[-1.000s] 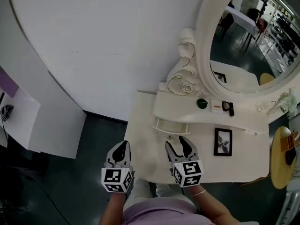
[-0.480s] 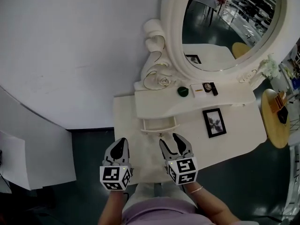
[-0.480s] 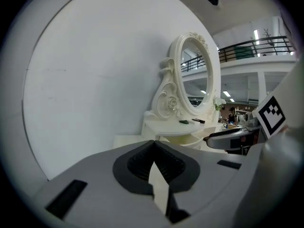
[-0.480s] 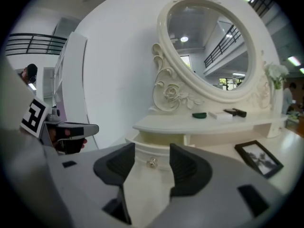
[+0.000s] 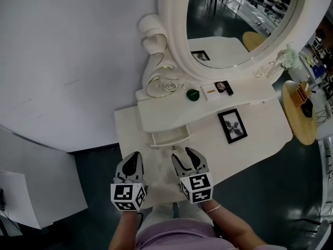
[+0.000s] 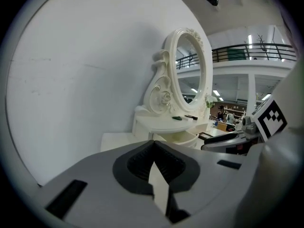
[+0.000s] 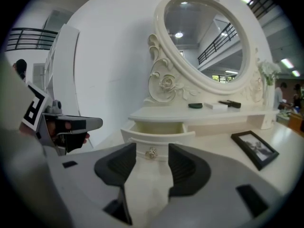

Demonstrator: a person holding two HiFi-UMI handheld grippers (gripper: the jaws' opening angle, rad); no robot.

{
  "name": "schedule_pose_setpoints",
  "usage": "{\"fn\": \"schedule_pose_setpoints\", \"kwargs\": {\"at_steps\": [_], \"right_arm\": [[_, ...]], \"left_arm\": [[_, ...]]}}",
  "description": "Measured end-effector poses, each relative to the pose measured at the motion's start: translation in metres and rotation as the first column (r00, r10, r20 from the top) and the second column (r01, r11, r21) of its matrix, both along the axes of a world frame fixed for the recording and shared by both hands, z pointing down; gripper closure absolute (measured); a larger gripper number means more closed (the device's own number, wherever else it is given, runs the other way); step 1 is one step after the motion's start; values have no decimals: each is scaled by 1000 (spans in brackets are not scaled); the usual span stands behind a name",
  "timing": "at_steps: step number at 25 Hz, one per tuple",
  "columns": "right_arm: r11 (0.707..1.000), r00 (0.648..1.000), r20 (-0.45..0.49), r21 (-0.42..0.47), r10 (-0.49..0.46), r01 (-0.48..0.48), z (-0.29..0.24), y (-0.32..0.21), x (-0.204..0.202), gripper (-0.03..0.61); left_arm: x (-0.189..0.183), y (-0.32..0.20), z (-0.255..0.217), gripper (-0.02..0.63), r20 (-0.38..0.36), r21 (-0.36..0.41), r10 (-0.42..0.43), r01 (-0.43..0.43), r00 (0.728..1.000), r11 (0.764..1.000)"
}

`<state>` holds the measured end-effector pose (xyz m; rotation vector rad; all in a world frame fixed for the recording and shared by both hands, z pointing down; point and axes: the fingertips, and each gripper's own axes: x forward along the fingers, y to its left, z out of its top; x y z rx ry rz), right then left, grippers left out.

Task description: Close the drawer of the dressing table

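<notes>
**Wall**: plain white, behind everything.

**Bench**: cream dressing piece with a curved front edge, standing against the wall.

**Mirror**: oval, in a scrolled cream surround, rising from the back of the bench.

**Raised shelf**: runs along the foot of the mirror and carries a few small toiletries.

**Drawer**: set under the shelf's left part and pulled out over the bench top, its pale inside showing. The task's closing step is judged not yet begun.

**Picture frame**: black, lying flat on the bench to the right of the drawer.

**Right tool**: just in front of the drawer and aimed at its face. Its jaws are apart and narrowing, with nothing between the pads.

**Left tool**: beside the right one, over the bench's left front edge. Its jaws are together and empty.

**Green disc**: on the shelf, above the drawer.

**Knob**: metal, at the centre of the drawer front. In the right gripper view it is framed by the jaw gap but lies beyond the tips.

**Next move, as judged:** bring the right tool against the drawer front and push straight back, square to the face, until it sits flush under the shelf.
</notes>
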<state>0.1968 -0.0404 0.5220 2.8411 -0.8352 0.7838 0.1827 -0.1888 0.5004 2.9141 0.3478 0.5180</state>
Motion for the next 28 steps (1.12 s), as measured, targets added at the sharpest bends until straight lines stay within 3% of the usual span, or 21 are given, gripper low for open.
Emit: {"fn": "schedule_pose_setpoints", "kwargs": {"at_steps": [14,28], "right_arm": [[998,999,38,-59,33,-31,27,-12,11,387],[994,998,47,-100,37,-32,39,-17,18,457]], "left_arm": [[10,-6,18,614,38,-23,32,-31,999,999],[19,-10,33,614,69,-41,43,-40,997,998]]}}
